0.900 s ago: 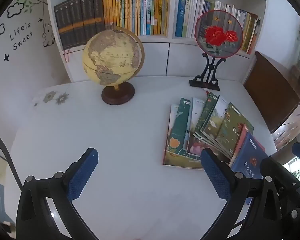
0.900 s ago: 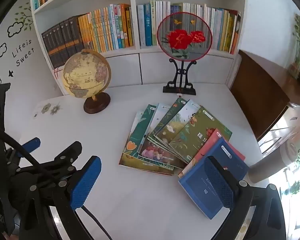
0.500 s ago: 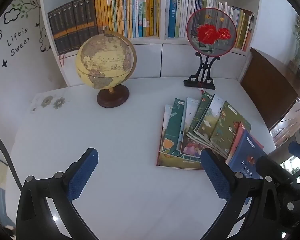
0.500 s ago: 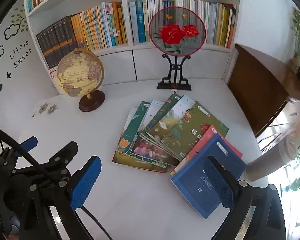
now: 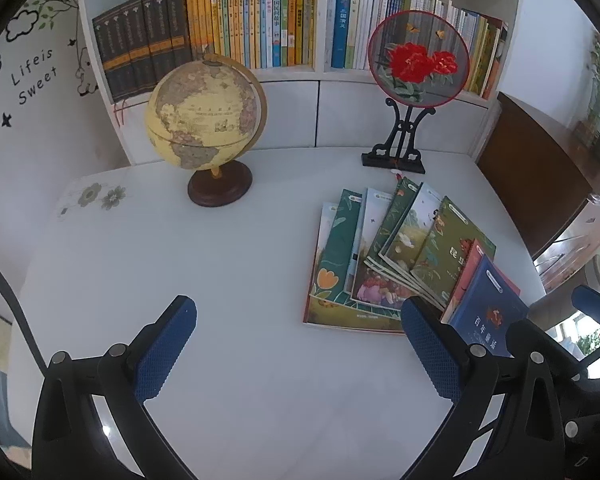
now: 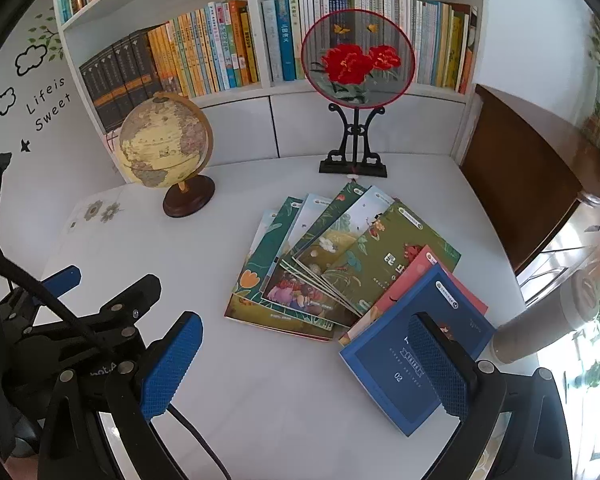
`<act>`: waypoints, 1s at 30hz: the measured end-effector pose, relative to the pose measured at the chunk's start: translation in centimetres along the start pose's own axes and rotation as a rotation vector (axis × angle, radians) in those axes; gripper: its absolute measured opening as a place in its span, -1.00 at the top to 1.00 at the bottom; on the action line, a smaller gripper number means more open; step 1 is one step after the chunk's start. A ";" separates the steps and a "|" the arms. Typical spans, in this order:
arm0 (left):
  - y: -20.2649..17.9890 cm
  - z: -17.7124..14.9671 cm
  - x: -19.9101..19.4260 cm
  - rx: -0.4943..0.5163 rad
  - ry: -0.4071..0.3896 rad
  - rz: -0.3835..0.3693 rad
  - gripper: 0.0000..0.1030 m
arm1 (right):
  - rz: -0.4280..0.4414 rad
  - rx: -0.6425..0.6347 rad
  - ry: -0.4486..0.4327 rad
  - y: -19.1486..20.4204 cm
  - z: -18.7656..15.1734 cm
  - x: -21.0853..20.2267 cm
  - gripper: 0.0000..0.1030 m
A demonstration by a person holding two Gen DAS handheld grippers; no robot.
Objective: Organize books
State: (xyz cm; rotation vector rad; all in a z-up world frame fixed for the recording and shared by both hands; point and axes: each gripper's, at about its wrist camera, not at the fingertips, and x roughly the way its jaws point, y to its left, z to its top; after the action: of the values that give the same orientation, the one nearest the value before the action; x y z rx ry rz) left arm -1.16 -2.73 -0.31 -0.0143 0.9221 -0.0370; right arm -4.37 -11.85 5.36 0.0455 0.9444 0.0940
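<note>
Pre-grasp step. My left gripper [image 5: 298,346] and right gripper [image 6: 306,364] both spread wide, empty, above the counter [image 5: 228,264]. Fanned books [image 6: 340,264] lie right of center, blue book [image 6: 414,346] nearest. Next: square the fan into one stack.

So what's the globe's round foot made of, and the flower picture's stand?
The globe's base looks like dark reddish-brown wood with a glossy varnish; light glints on its rim, though it could be wood-look plastic. The flower screen's stand is matte black with carved curls, likely painted wood or moulded plastic; the pictures can't settle which.
</note>
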 end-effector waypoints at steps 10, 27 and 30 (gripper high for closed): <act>1.3 -0.4 0.6 -0.094 0.056 -0.013 -0.98 | -0.023 -0.038 0.003 0.6 -1.5 0.6 -0.98; 5.3 -2.7 -1.7 -0.173 0.016 0.037 -0.97 | 0.072 0.025 -0.034 2.2 -1.4 1.7 -0.98; 6.1 -2.8 -1.7 -0.187 0.013 0.043 -0.97 | 0.079 0.032 -0.031 2.3 -1.2 2.0 -0.98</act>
State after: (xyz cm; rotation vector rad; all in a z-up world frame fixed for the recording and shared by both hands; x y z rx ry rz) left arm -4.21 3.39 -0.82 -0.1680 0.9357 0.0895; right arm -4.35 -9.32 3.21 0.1139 0.9136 0.1509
